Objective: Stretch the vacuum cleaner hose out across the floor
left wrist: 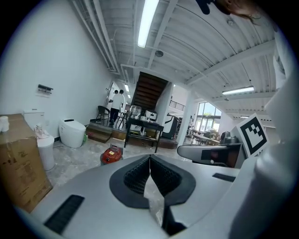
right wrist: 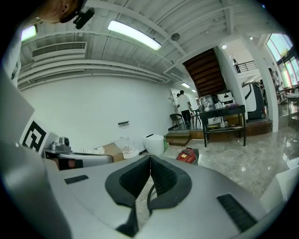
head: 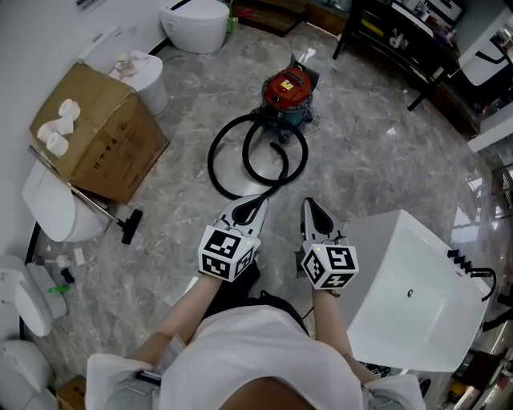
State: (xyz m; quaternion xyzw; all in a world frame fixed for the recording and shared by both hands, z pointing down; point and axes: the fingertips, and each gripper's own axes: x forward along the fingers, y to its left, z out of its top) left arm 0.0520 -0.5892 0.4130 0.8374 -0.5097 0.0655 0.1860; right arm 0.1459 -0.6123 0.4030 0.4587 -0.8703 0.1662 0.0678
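Status: both claws closed, nothing in either. Left gripper (head: 258,201) has its pads tip to tip in its own view (left wrist: 150,159), with only floor showing behind them. Right gripper (head: 309,203) is the same (right wrist: 150,159); a dark curve shows through the slot below its tips, probably the hose lying on the floor beyond, not pinched.

Vacuum cleaner hose (head: 210,158) is coiled, not stretched: two overlapping black loops on the grey marble floor (head: 361,160), roughly mid-floor. The far end of the coil meets the red vacuum cleaner (head: 288,90), which sits further out towards the dark shelving at the far edge. The near end of the coil lies just ahead of the two gripper tips in the head view. Can't tell its height gap to the tips from there.

The grippers are side by side, close together, both pointing at the vacuum, which is visible in each gripper view (left wrist: 111,155) (right wrist: 187,155).

Around it: a cardboard box (head: 100,132) by the left wall with white toilets (head: 196,24) near it, and a white basin (head: 417,264) on the floor at the right, just beside the right gripper.
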